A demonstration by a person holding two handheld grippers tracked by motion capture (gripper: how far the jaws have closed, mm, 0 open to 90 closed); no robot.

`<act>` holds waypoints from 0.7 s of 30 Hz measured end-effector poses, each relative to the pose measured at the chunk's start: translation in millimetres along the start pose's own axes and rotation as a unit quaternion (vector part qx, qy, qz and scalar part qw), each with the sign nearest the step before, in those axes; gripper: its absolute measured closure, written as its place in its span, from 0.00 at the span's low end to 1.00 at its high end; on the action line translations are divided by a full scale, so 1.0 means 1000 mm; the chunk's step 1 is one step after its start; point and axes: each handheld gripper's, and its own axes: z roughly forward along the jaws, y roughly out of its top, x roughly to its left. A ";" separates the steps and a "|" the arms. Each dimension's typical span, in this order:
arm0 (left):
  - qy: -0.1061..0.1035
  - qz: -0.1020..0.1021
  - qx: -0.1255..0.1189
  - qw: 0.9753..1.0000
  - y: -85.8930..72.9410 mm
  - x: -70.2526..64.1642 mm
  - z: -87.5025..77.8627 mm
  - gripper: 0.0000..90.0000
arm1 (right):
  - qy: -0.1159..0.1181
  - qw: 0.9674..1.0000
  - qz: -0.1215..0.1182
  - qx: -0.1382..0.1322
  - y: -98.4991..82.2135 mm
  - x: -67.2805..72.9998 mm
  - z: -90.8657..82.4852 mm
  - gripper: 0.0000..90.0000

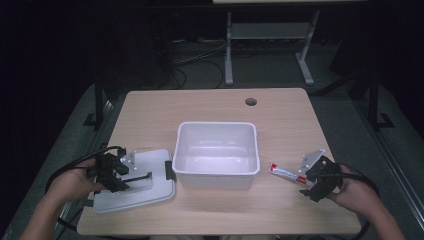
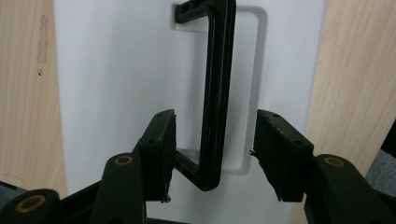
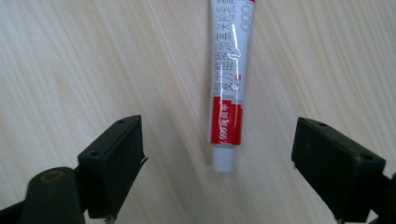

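Observation:
A flat white lid (image 1: pixel 150 167) lies on the wooden table at the left, with a black handle (image 1: pixel 139 178) on top. My left gripper (image 1: pixel 121 180) hovers over it. In the left gripper view the handle (image 2: pixel 219 60) runs up between the open jaws of the left gripper (image 2: pixel 215 117), with a gap on each side, over the lid (image 2: pixel 116 70). A red and white tube (image 1: pixel 286 173) lies at the right. My right gripper (image 1: pixel 306 184) stands open just short of its capped end. In the right gripper view the tube (image 3: pixel 229 70) points at the right gripper (image 3: pixel 219 135), white cap nearest.
An empty white plastic bin (image 1: pixel 217 124) stands in the middle of the table, between the lid and the tube. A round cable hole (image 1: pixel 251 102) sits near the far edge. Bare wood lies behind the bin and along the front edge.

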 end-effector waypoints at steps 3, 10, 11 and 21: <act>0.001 -0.002 0.000 1.000 0.000 0.000 0.001 0.51 | 0.008 1.000 -0.015 0.018 0.004 -0.006 0.003 0.24; 0.003 -0.005 0.001 1.000 -0.001 0.001 0.002 0.48 | 0.019 0.998 -0.043 0.043 0.013 -0.015 0.009 0.31; 0.002 -0.005 0.000 1.000 -0.001 0.001 0.002 0.48 | 0.021 0.998 -0.048 0.046 0.015 -0.017 0.011 0.32; 0.003 -0.010 0.000 1.000 -0.002 0.001 0.005 0.44 | 0.050 0.992 -0.080 0.081 0.032 -0.026 0.024 0.50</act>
